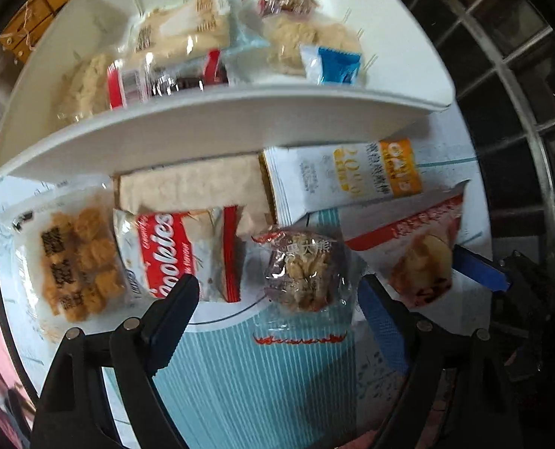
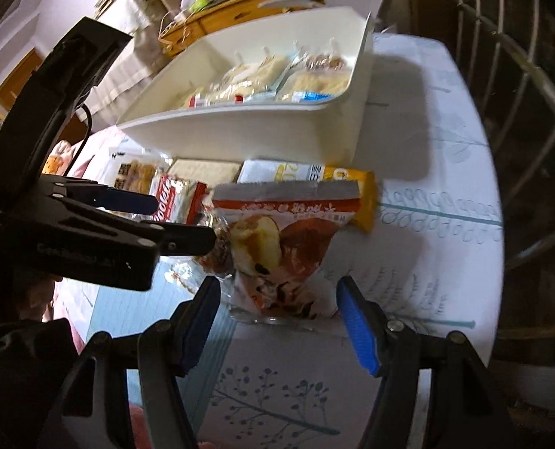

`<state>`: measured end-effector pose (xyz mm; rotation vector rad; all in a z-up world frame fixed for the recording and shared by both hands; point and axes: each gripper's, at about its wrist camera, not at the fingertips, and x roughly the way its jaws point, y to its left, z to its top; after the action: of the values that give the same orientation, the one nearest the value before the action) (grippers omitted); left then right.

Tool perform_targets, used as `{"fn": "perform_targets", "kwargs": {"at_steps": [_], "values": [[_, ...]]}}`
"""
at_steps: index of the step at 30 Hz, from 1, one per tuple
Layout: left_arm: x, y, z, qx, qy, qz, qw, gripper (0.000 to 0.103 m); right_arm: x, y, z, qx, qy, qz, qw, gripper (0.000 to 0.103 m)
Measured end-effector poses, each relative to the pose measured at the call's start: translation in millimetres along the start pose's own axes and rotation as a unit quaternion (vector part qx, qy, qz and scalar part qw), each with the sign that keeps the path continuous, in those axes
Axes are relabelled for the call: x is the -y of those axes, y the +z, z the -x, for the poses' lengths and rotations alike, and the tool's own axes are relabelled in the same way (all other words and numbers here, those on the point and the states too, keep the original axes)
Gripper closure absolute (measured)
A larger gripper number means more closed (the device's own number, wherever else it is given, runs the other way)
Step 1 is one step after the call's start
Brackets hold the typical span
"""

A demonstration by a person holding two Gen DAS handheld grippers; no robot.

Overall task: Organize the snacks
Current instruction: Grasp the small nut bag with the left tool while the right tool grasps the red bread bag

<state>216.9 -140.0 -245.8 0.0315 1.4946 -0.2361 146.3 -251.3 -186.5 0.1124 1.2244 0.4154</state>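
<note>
On the tablecloth (image 1: 240, 366) before the white bin (image 1: 217, 127), a fried-snack bag (image 1: 71, 258) lies leftmost, then the Cookies pack (image 1: 187, 250), then a walnut-pastry packet (image 1: 303, 273) between the left gripper's (image 1: 277, 299) spread fingers. Rightmost, the red bread packet (image 2: 277, 247) lies just ahead of the right gripper (image 2: 277, 303), fingers spread, empty.

"Cookies" on red-white packet (image 1: 187, 254)

Both the left hand-held gripper (image 1: 277, 295) and right hand-held gripper (image 2: 277, 299) gape wide (seemingly gripping nothing).
</note>
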Motion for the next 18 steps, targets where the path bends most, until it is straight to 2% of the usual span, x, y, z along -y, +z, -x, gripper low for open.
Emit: {"fn": "perform_targets", "kwargs": {"at_steps": [7,11,18], "values": [[8.9,5.3,-27.4,-0.032,0.030,0.012,0.9990,0.017,12.8,4.0,-17.8,-0.024,0.035,0.012,0.999,0.038],[16.7,15.5,-33.4,-0.028,0.053,0.011,0.9982,0.017,15.9,7.6,-24.6,-0.028,0.042,0.020,0.999,0.038],[25.5,27.8,-39.2,-0.027,0.068,0.021,0.9971,0.018,25.8,11.3,-31.2,-0.028,0.067,0.018,0.997,0.040]]}}
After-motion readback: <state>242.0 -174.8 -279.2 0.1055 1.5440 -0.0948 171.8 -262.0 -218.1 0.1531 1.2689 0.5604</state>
